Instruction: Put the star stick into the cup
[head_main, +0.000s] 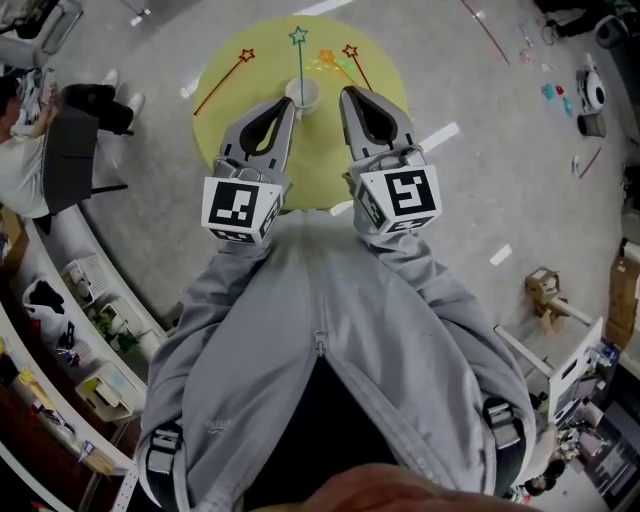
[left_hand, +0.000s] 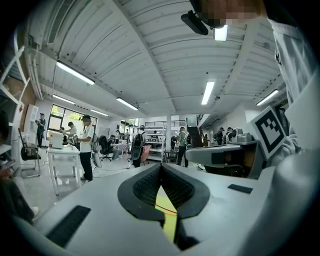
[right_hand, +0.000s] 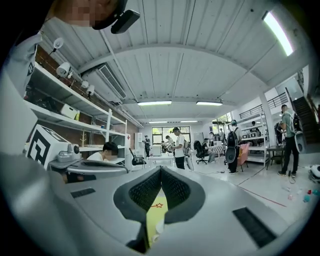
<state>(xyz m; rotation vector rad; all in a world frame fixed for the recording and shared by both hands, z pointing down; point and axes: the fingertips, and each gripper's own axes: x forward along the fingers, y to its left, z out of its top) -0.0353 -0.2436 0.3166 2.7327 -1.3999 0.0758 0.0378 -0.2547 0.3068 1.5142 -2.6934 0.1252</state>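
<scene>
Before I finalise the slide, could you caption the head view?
Left claw and right claw, shut and empty, over a yellow mat; one star stick stands in the cup, other sticks lie nearby.

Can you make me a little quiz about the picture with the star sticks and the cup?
1. True or false: the cup stands on the yellow round surface.
2. The star on the star stick standing in the cup is: A red, B teal, C orange.
3. Fill in: the jaws of the left gripper and the right gripper are ____ and hold nothing.
Key: 1 true; 2 B; 3 shut.
</scene>
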